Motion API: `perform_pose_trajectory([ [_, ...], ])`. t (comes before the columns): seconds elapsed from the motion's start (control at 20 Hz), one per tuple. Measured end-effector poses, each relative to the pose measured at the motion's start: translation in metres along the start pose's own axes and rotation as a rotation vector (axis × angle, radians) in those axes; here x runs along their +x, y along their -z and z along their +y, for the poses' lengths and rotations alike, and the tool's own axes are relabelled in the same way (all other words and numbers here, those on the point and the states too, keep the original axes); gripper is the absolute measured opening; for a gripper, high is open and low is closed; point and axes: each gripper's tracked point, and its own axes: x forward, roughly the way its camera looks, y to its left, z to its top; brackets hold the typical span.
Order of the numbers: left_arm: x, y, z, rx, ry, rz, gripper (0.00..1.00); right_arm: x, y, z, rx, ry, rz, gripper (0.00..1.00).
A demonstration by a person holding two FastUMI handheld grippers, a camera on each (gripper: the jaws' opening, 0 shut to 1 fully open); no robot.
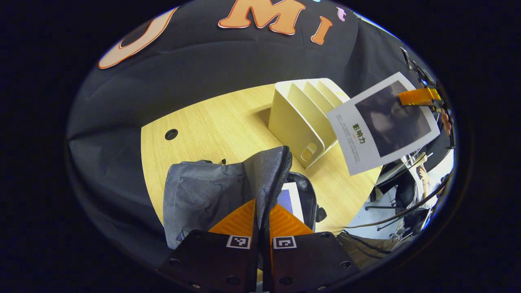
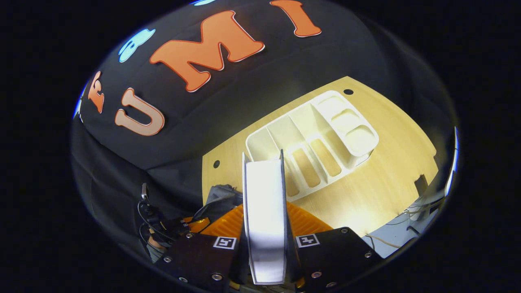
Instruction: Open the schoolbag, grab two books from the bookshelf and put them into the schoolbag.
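Schoolbag first: the grey fabric schoolbag [image 1: 211,191] lies at lower centre of the left gripper view on the pale wooden table [image 1: 211,122], its zipped mouth pulled open. A book with a blue and white cover [image 1: 290,198] is visible inside the opening, so one book appears to be packed already.

The left gripper [image 1: 262,221], at the bottom of that view, has its fingers nearly together on the bag's upright flap edge, holding the mouth open. The right gripper [image 2: 264,228] is clamped on a white-covered book with a dark photo panel [image 1: 382,122]; in the right gripper view the book's white page block stands edge-on between its fingers at lower centre. In the left gripper view this book hangs tilted in the air at upper right, just right of the cream plastic slotted bookshelf [image 1: 305,118], whose slots look empty.

The step in hand seems to be carrying the second book to the bag. Next, the book likely needs bringing over the opening, aligning with the gap beside the first book, and lowering in while the flap is held aside.
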Motion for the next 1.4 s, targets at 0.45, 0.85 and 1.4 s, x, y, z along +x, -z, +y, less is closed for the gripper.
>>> perform_pose_trajectory([
  [0.45,-0.015,-0.002,0.006,0.041,-0.010,-0.028,0.06,0.060,0.089,0.032,0.141,-0.153,0.072,0.38],
  [0.85,-0.028,-0.003,0.007,0.050,-0.024,-0.043,0.06,0.124,0.133,0.063,0.264,-0.303,0.111,0.38],
  [1.4,-0.029,-0.012,-0.022,0.085,0.021,-0.079,0.06,0.188,0.150,0.080,0.471,-0.436,0.032,0.38],
])
